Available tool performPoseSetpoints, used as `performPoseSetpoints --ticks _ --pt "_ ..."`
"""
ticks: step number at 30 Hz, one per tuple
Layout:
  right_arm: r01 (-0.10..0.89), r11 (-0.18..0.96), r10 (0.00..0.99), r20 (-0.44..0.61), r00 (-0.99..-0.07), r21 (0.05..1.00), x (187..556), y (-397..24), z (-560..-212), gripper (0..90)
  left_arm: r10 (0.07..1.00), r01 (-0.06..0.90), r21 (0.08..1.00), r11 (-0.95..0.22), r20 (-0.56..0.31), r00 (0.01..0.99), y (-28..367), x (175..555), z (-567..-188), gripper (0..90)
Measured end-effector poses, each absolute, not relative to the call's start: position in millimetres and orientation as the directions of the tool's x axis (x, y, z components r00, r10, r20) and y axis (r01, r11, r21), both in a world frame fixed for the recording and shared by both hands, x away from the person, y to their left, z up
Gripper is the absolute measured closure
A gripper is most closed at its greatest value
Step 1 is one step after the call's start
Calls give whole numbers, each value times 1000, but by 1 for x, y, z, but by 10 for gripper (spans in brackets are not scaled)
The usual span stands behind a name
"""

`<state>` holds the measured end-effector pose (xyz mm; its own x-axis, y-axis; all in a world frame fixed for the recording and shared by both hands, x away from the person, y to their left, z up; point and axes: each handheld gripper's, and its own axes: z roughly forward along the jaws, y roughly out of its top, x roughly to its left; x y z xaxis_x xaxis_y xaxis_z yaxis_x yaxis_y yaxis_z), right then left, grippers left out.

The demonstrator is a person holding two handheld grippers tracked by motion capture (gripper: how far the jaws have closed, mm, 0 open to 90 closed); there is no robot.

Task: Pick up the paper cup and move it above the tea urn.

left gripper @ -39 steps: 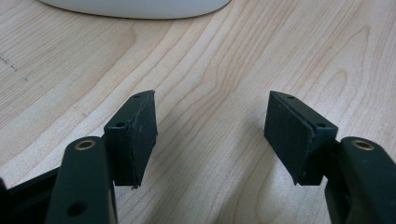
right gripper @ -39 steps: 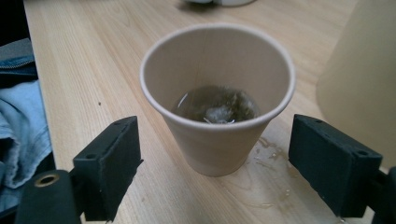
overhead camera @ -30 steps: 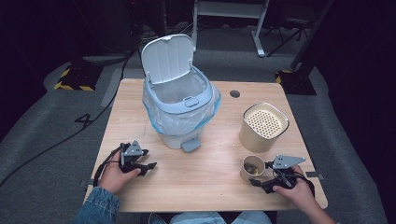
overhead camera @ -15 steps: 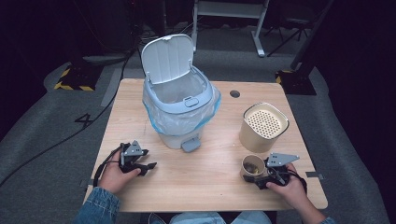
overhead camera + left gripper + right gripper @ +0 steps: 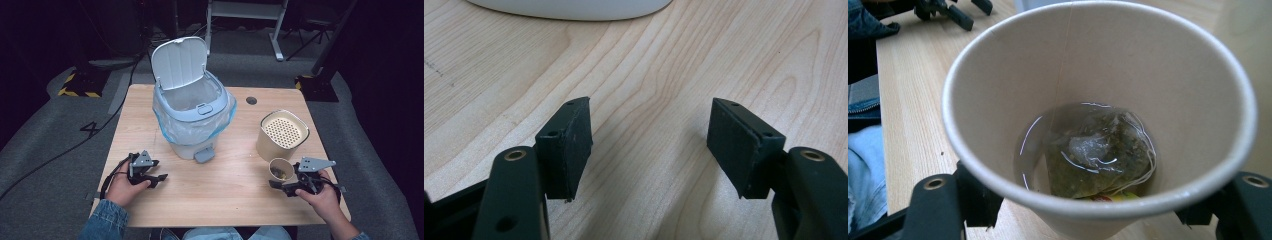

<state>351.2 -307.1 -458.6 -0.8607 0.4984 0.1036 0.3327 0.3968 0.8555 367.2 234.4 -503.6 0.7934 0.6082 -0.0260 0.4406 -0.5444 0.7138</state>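
A paper cup [image 5: 280, 170] stands near the table's front right, just in front of a cream canister [image 5: 282, 132]. Seen from above in the right gripper view, the cup [image 5: 1098, 75] holds a little liquid and a wet tea bag [image 5: 1098, 155]. My right gripper [image 5: 281, 186] is open, one jaw on each side of the cup's lower wall; whether the pads touch it is hidden under the rim. At the front left, my left gripper [image 5: 159, 178] rests open on the bare wood. Nothing lies between its fingers [image 5: 569, 140].
A pale blue pedal bin [image 5: 192, 107] with a plastic liner stands at the table's middle back, its lid [image 5: 178, 62] up. Its pedal [image 5: 204, 155] points toward me. The canister has a perforated top. A cable hole [image 5: 251, 100] sits behind it.
My right gripper has slid left toward the cup, which now sits between its jaws. The left gripper, bin and canister have not moved.
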Motion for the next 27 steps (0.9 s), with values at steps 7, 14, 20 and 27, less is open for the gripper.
performPoseSetpoints --ticks 7,14,20,27 --pt "333 375 530 95 -843 865 354 -323 -439 300 609 440 714 -545 -24 793 234 367 -504 347" --pt "341 371 556 87 -827 864 355 -339 -420 300 611 440 713 -546 -20 791 234 367 -504 348" --pt "336 378 571 69 -818 862 356 -352 -400 301 613 442 713 -545 -21 790 234 366 -504 348" --pt "336 381 590 53 -806 861 360 -366 -378 302 618 445 713 -541 -22 786 234 366 -504 348"
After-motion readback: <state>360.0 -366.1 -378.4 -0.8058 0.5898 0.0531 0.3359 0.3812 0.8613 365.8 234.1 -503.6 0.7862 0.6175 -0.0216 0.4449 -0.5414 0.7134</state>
